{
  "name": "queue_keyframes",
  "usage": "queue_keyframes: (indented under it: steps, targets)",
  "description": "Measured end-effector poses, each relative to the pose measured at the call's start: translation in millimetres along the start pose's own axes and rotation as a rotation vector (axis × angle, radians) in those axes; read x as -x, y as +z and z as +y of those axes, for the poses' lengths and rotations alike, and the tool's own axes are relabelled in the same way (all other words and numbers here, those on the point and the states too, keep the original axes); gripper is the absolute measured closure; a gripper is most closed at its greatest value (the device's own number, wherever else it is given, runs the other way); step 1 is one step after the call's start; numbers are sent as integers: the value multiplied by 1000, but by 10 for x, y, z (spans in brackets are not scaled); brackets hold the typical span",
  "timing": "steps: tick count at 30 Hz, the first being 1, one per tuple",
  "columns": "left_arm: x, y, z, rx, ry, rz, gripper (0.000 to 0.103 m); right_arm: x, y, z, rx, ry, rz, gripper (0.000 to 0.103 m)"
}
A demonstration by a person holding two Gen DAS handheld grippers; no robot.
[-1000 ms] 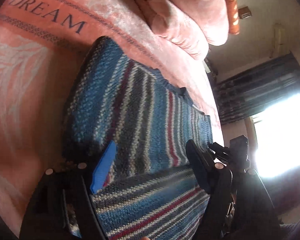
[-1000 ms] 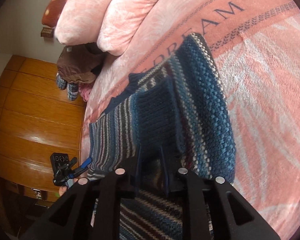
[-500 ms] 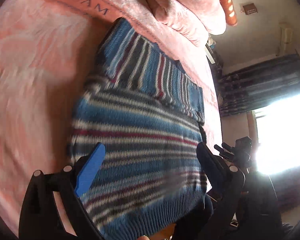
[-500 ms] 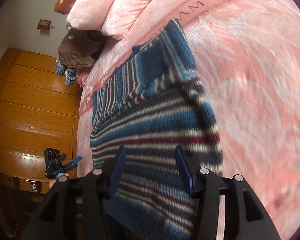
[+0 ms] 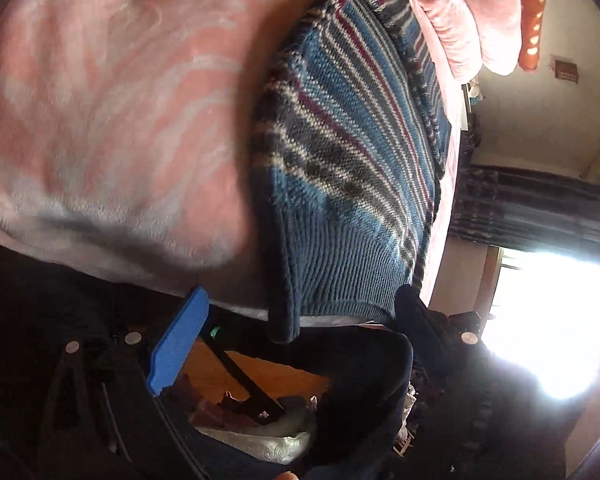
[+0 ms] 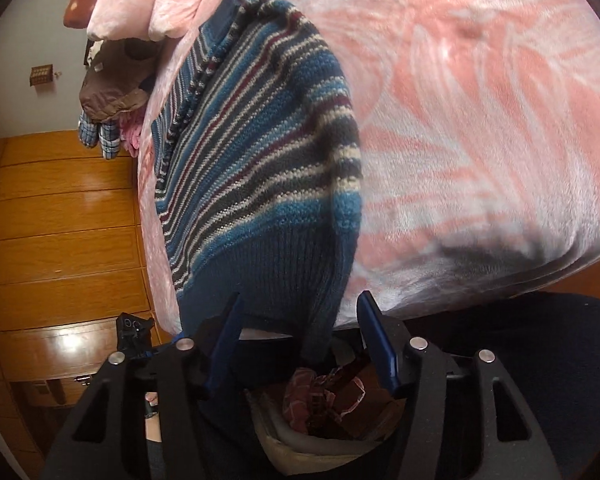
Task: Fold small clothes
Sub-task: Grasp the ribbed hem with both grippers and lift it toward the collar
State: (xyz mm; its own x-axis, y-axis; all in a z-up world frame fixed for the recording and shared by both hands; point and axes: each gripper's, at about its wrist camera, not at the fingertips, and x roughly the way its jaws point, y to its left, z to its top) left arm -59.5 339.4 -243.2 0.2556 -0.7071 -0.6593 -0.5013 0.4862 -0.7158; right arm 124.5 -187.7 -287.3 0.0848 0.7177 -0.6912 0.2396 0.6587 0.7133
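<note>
Striped knitted sweater (image 5: 352,148): blue, grey, cream and maroon bands, with a plain blue ribbed hem. It lies on the bed over the pink blanket (image 5: 112,92), folded, its hem at the near edge of the mattress; one dark blue corner hangs just past that edge. In the right wrist view the same sweater (image 6: 260,168) runs from the pillows down to the bed edge, the ribbed hem nearest the camera.

Left gripper (image 5: 300,332): jaws spread wide, empty. Its blue pad sits below the mattress edge to the left of the hanging corner, and the dark finger stands at the hem's right end; neither is seen pressing the knit.

Right gripper (image 6: 300,340): jaws also apart, nothing clamped. The two blue pads flank the sweater's hem, just below it; whether the left pad touches the fabric cannot be told.

Pink blanket (image 6: 480,120): plush, pale leaf pattern, covering the bed.

Pink pillows (image 5: 476,20): stacked at the head of the bed, beyond the sweater.

Wooden wardrobe (image 6: 60,220): orange-brown panels, beside the bed in the right wrist view.

Dark curtain (image 5: 532,208): beside a bright window, in the left wrist view.

Bundle of clothes (image 6: 112,80): brown and checked pieces, at the far corner of the bed.
</note>
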Motion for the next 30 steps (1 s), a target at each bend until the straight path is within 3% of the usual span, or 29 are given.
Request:
queue_keyframes:
  steps: [6, 9, 10, 12, 14, 16, 18, 20, 25, 30]
  targets:
    - [-275, -21, 17, 61, -17, 43, 10, -215, -105, 10, -23, -21, 33, 51]
    - [-339, -33, -37, 59, -14, 39, 17, -234, -138, 27, -18, -13, 28, 52]
    - [-354, -33, -34, 69, -10, 38, 24, -238, -143, 30, -16, -8, 28, 52]
    - [-389, -25, -18, 91, -1, 36, 30, -243, -143, 5, -17, -12, 25, 52]
    - [-410, -2, -6, 101, 12, 45, 45, -254, -136, -42, -27, -12, 24, 54]
    - [-427, 0, -3, 101, 49, 47, 60, -283, -129, -60, -33, -6, 29, 63]
    - [-404, -25, 0, 96, 80, 39, 76, -286, -136, -62, -27, -7, 16, 89]
    - [-324, -32, -7, 95, 72, 10, 95, -240, -151, -63, -24, 12, -2, 94]
    - [42, -49, -214, 63, -85, -86, 94, 23, -148, 84, 23, 109, -62, 95]
    - [355, 48, -536, 21, -193, -155, 94, 248, 58, 386, 72, 164, -108, 95]
